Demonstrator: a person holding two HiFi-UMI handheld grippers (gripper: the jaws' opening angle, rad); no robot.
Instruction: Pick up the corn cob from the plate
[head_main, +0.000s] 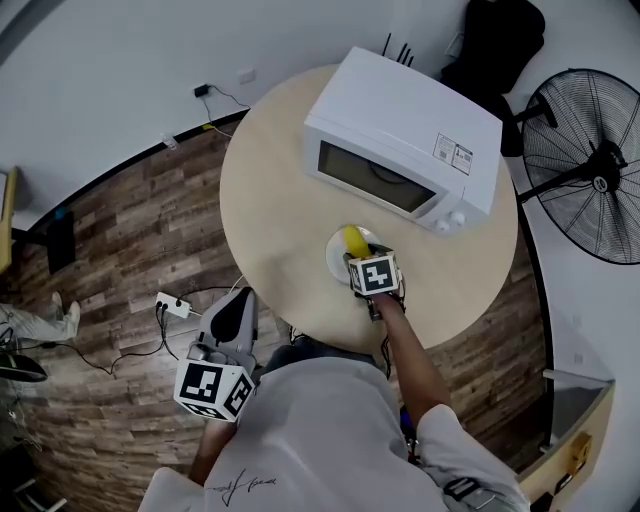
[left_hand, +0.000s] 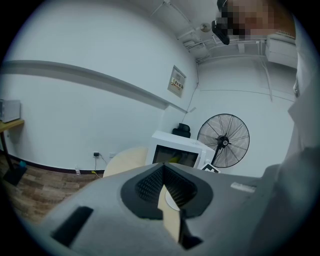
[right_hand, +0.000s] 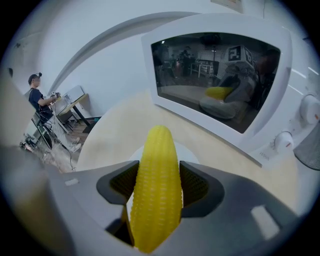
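Already the corn cob (right_hand: 159, 145) sits between the pads of the right gripper (right_hand: 157, 181), which are closed against its two sides low in the right gripper view. Its long axis runs straight along the jaws, the tip poking out ahead toward the microwave (head_main: 400, 140). Beneath it shows the white plate (head_main: 332, 256), at the middle of the head view on the round table (head_main: 270, 200). Whether the cob has cleared the plate I cannot tell. What remains, I judge, is a straight lift. The left gripper (left_hand: 163, 175) hangs off the table's near edge at lower left, well apart, tips together and empty.
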